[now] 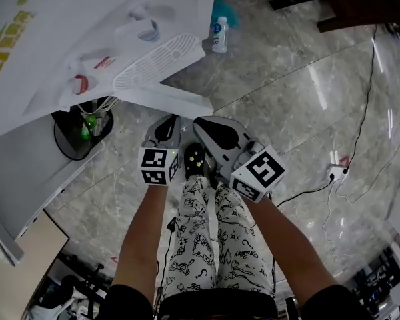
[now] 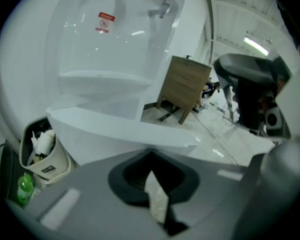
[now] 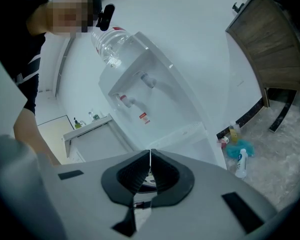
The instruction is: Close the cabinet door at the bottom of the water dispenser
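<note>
Both sets of jaws are pressed together with nothing between them. My left gripper (image 1: 167, 124) and my right gripper (image 1: 205, 127) hang side by side above my legs, touching nothing.

The cabinet door (image 1: 167, 100) stands open at the foot of the water dispenser (image 1: 87, 19). It is a thin white panel jutting out over the floor (image 1: 287, 79), just beyond my left jaws and left of my right ones. A black bin (image 1: 77, 139) sits to its left and a small bottle (image 1: 219, 35) stands farther off on the right.

I judge the door light, stiff and smooth, so it should swing on its hinge with little force. Its glossy face looks slippery and the thin edge gives a poor pinch, so I would not grip it. I would rather lay the flat of my closed left jaws against its outer face near the free end and push it steadily towards the dispenser. A hard shove could make it bounce back.
</note>
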Motion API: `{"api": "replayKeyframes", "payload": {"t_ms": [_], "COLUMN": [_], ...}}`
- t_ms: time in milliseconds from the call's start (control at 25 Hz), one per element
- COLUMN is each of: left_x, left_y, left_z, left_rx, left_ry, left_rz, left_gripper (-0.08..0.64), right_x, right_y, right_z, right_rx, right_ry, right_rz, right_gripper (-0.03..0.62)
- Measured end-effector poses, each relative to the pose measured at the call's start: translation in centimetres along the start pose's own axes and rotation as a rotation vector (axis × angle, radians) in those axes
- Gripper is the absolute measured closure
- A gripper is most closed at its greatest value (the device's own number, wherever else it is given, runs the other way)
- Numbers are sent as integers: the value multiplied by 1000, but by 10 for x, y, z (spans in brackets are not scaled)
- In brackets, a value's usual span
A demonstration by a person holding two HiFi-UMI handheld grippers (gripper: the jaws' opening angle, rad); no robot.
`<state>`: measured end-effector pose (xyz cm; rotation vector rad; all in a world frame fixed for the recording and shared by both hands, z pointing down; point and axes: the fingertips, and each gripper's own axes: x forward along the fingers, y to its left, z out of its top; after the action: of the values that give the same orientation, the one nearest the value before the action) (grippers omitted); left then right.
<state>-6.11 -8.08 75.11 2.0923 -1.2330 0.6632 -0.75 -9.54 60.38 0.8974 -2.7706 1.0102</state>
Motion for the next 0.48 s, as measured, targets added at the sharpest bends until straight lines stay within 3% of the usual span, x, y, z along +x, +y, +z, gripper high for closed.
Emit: {"api": "replayKeyframes", "payload": {"t_ms": [200,480], "left_x": [30,60], "left_y": [2,35], "left_z": [32,72], "left_rx": [56,-30], "left_ry": [-1,-48], "left_rz": [0,96], "left_gripper": [563,563], "right_x": [3,-12], "right_y": [-14,-36], "right_z": [18,26], "right_rx": [23,42], "right_ry": [-54,-63], "right_rz": [-20,-66], "right_gripper": [575,575]}}
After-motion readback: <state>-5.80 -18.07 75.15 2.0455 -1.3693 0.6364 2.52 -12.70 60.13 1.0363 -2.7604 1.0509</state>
